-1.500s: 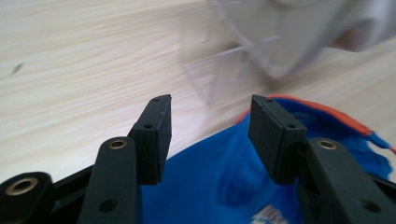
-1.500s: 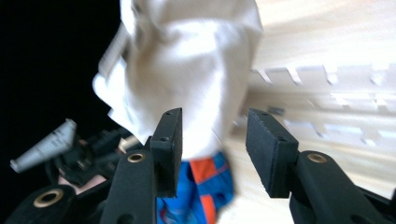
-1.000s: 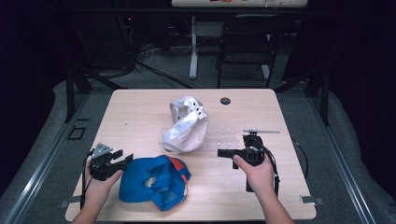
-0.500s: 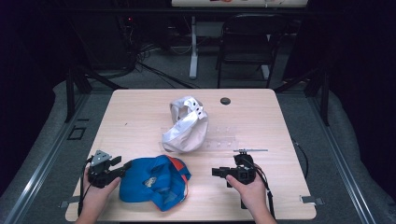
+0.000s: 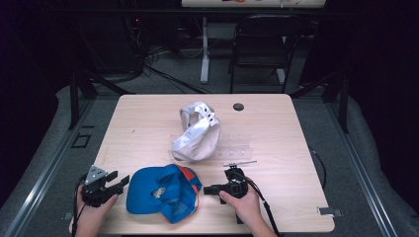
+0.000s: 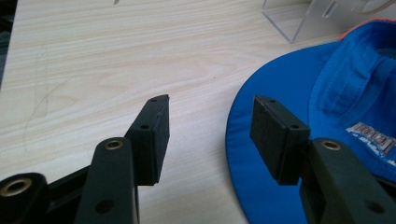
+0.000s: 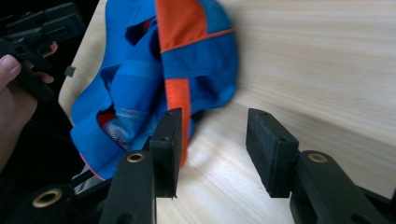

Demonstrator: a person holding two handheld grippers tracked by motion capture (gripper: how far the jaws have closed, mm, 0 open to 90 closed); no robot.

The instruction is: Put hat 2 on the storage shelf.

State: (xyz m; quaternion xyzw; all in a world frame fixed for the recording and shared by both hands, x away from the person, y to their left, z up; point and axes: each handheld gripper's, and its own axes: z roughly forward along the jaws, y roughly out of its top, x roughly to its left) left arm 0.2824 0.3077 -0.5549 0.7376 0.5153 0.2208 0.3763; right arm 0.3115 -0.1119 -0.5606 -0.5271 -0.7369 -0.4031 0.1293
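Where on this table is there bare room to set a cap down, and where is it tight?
Bare wood: the far left, between the table edge and the white cap, and the right side past the clear stand. Crowded: the near edge, where the blue cap sits between the left gripper and right gripper.

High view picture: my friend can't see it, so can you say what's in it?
Two hands hold open grippers beside a blue cap on a wooden table: left gripper, right gripper. A white cap lies farther back.
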